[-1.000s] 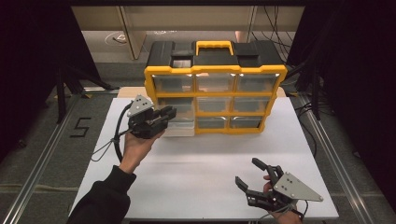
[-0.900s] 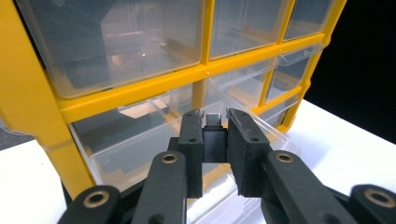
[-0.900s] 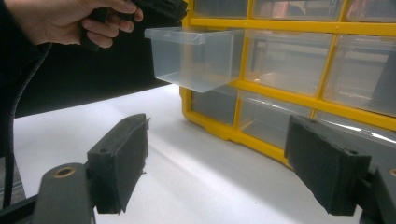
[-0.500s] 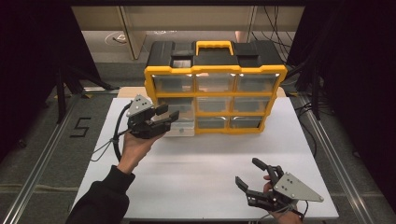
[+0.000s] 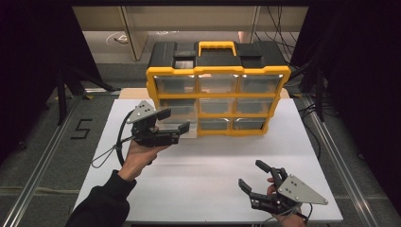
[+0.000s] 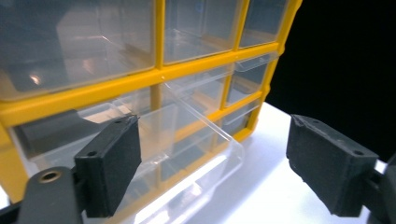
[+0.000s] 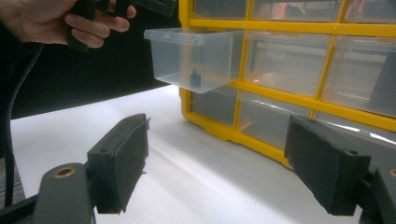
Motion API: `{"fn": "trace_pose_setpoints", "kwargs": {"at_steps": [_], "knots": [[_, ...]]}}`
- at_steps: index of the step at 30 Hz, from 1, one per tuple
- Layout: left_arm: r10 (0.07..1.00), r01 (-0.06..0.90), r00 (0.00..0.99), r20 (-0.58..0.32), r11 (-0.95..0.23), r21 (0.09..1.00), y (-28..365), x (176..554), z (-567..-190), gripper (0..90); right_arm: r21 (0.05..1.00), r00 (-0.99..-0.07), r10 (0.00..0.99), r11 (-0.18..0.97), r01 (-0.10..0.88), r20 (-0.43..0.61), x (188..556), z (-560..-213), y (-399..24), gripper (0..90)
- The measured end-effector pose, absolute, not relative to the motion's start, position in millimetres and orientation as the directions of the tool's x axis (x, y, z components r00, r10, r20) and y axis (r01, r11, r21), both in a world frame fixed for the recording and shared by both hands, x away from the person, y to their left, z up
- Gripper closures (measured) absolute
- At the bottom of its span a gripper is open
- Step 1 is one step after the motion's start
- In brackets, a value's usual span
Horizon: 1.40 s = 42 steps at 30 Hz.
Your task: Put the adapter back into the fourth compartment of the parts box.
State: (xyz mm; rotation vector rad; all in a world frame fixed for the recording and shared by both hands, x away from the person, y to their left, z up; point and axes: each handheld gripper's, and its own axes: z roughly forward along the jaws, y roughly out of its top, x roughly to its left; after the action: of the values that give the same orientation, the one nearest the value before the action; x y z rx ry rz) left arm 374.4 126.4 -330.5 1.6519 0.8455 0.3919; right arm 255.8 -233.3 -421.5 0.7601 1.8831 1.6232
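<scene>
A yellow-framed plastic organiser cabinet (image 5: 217, 101) with three rows of clear drawers and a black top with a yellow handle is seen standing upright at the far middle of the white table top (image 5: 198, 170). One clear plastic drawer (image 7: 194, 58) at the cabinet's left column is pulled out and juts forward from the frame; a small dark object (image 7: 195, 78) is seen inside it through the wall. The left gripper (image 5: 172, 124) is held by the left hand (image 5: 137, 158) just in front of that drawer, its two black jaws spread wide apart with nothing between them. The right gripper (image 5: 255, 182) is held low near the table's near right edge, well apart from the cabinet, its jaws likewise spread and empty.
</scene>
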Motion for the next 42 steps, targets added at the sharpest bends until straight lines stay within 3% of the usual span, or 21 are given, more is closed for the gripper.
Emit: {"fn": "trace_pose_setpoints", "kwargs": {"at_steps": [15, 42], "knots": [[0.646, 0.268, 0.735, -0.207, 0.004, 0.963, 120.0, 355.6, -345.9, 14.0, 0.990, -0.698, 0.716, 0.116, 0.074, -0.032, 256.3, -422.0, -233.1, 22.7], [0.597, 0.170, 0.789, -0.143, 0.012, 0.985, 116.0, 323.5, -374.6, 12.9, 0.991, -0.697, 0.717, 0.109, 0.081, -0.022, 256.6, -421.8, -233.7, 22.7]]}}
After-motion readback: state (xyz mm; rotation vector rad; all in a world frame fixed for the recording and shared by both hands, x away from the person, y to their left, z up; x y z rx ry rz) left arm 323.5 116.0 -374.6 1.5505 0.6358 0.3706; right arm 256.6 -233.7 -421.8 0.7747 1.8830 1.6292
